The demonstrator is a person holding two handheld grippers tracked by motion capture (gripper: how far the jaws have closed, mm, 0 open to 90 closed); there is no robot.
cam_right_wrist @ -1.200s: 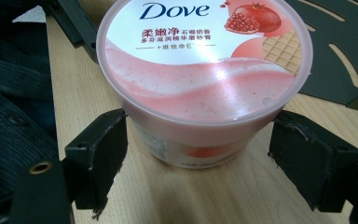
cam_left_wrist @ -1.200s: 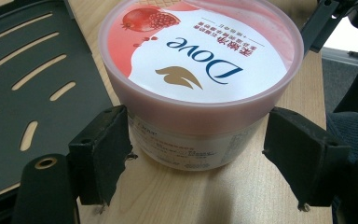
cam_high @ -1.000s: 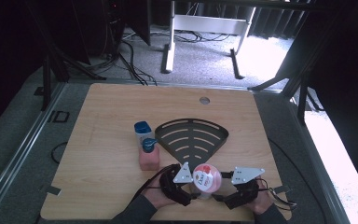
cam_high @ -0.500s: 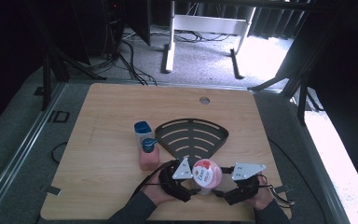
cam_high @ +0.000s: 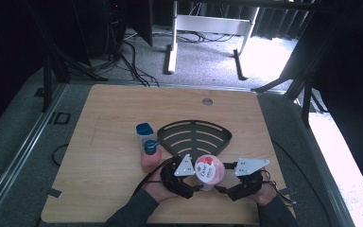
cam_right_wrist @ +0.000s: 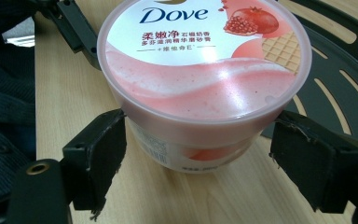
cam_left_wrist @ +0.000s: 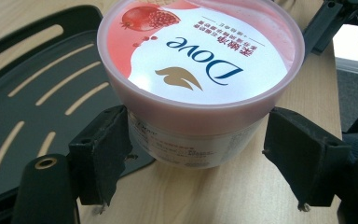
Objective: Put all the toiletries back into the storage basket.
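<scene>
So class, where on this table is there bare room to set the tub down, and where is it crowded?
Free: the wide left strip of the table beside the bottles, the far edge near the hole, and the right side past the black tray. Crowded: the near middle, where both grippers flank the Dove tub.

Daylight pours in from the upper right of the high view, bleaching the floor (cam_high: 269, 56) while the left surroundings stay near black. The counter (cam_high: 108, 142) is evenly lit. Soft glare streaks the tub lid (cam_right_wrist: 205, 46), sharply focused in both gripper views.

Black slotted tray (cam_high: 194, 137) — pink bottle (cam_high: 150, 156), perhaps soap.
</scene>
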